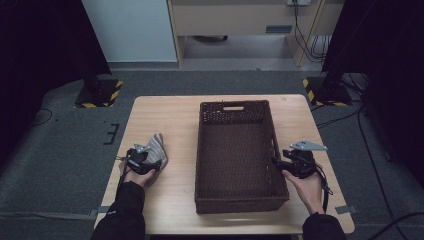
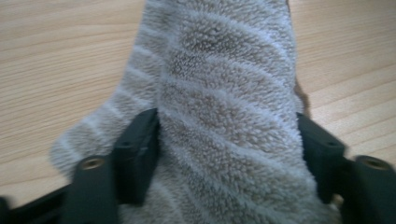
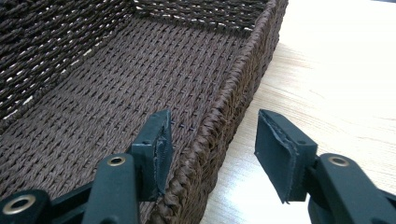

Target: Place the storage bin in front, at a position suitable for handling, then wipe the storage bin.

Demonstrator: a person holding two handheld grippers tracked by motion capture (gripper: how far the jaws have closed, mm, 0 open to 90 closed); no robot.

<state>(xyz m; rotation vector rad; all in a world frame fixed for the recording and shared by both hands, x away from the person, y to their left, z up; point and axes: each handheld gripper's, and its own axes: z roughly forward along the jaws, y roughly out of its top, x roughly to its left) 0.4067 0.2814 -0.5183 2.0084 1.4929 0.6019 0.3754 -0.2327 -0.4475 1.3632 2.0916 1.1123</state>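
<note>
Sock: one fluffy beige sock (image 2: 224, 116) with pale stripes lay on the table's (image 1: 165, 210) left part, beside the basket.
Basket: one dark brown woven basket (image 1: 236, 200) sat mid-table, nothing inside.
Left gripper: left gripper (image 2: 229, 149) straddled the sock, jaws wide, pads at the sock's sides; squeeze unclear.
Right gripper: right gripper (image 3: 212, 149) jaws stood apart astride the basket's right rim, not pressing.
Writing: none legible.

Grey carpet floor (image 1: 65, 145), pale wall (image 1: 130, 30), perhaps a wooden desk (image 1: 240, 20) behind
</note>
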